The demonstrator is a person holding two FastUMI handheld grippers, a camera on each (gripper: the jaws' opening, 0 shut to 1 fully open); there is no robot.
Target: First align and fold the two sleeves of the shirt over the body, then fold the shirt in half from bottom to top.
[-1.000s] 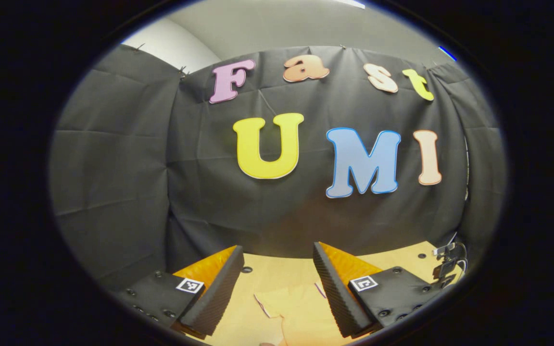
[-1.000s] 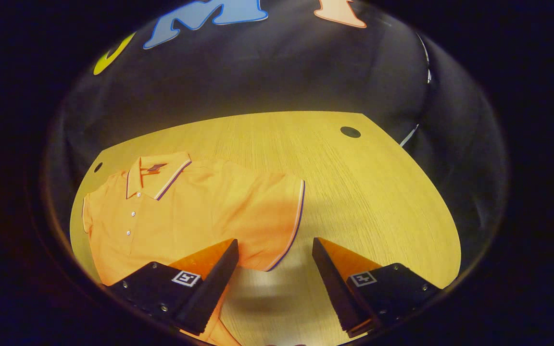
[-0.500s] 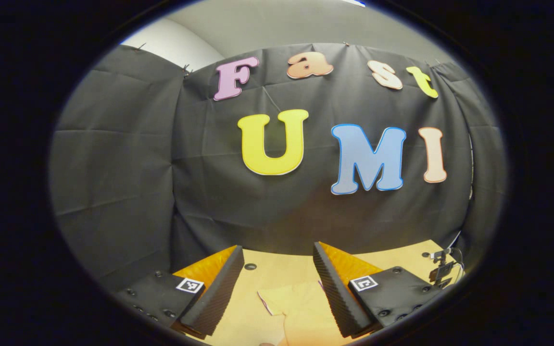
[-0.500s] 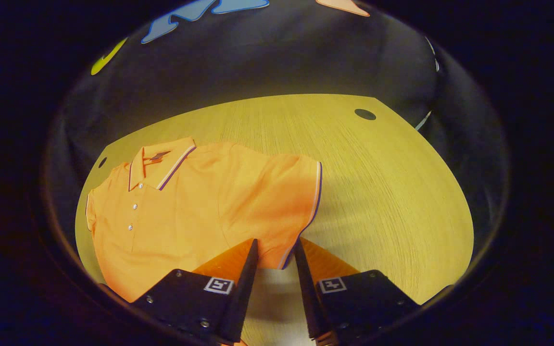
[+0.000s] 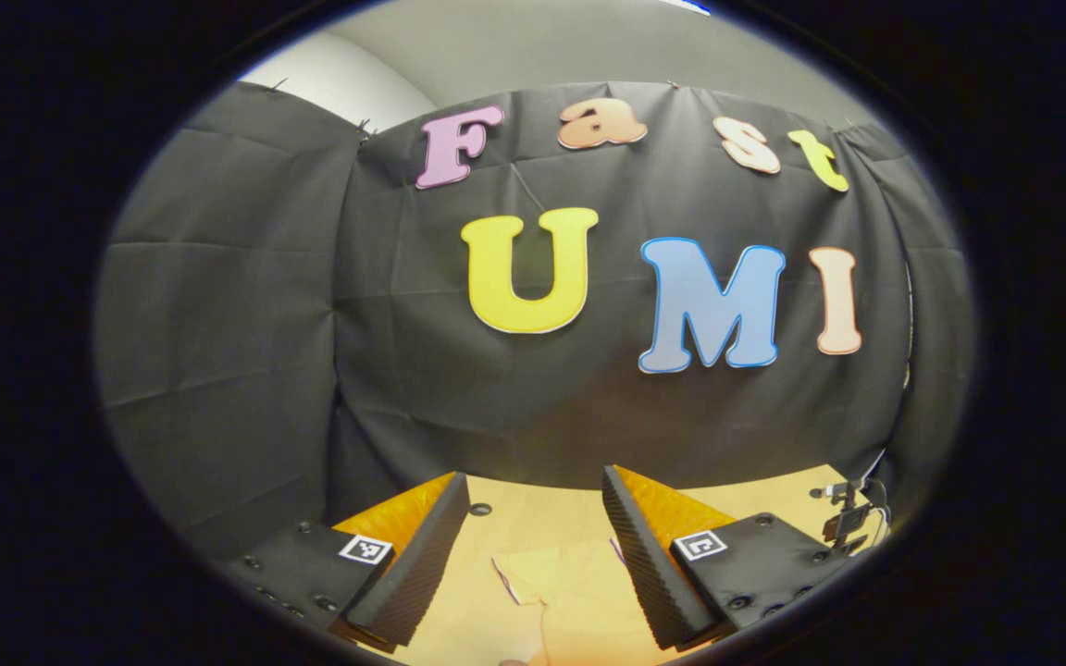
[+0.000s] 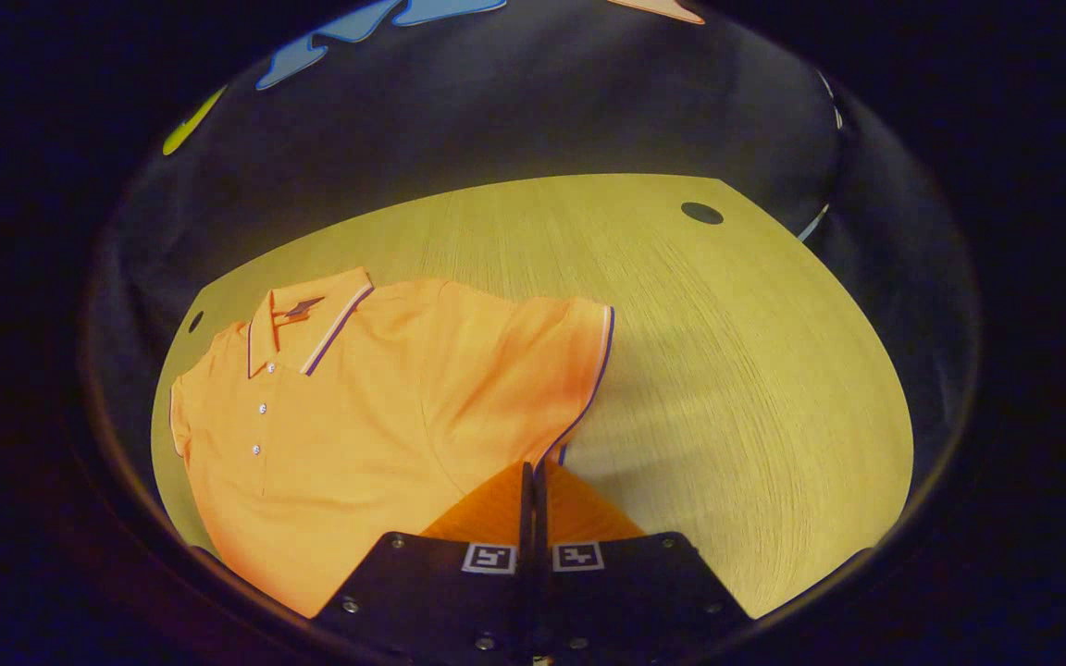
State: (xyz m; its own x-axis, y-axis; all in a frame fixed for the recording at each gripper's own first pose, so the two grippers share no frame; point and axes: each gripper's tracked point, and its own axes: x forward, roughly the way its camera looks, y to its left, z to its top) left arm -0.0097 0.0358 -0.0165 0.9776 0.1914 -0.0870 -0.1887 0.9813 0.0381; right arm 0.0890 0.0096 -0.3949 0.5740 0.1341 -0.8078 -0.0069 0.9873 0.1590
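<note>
- Right gripper view: the right gripper [image 6: 533, 476] is pinched closed on the striped cuff corner of the orange polo shirt's sleeve [image 6: 579, 370].
- To fold well — lift low, carry the sleeve across the buttoned body.
- Orange polo shirt [image 6: 357, 416] lies flat on the wooden table [image 6: 727, 370].
- Left gripper [image 5: 533, 546] hovers wide open, holding nothing.

The table [image 6: 727, 370] has a light wooden top with fine grain and stands against the black cloth wall. One round dark hole [image 6: 701, 213] is near its far right corner, and a smaller hole [image 6: 195, 321] is at the far left edge. An orange polo shirt [image 6: 376, 407] lies flat on the left part of the top, buttons up, with its collar toward the far left hole. The right part is bare wood
</note>
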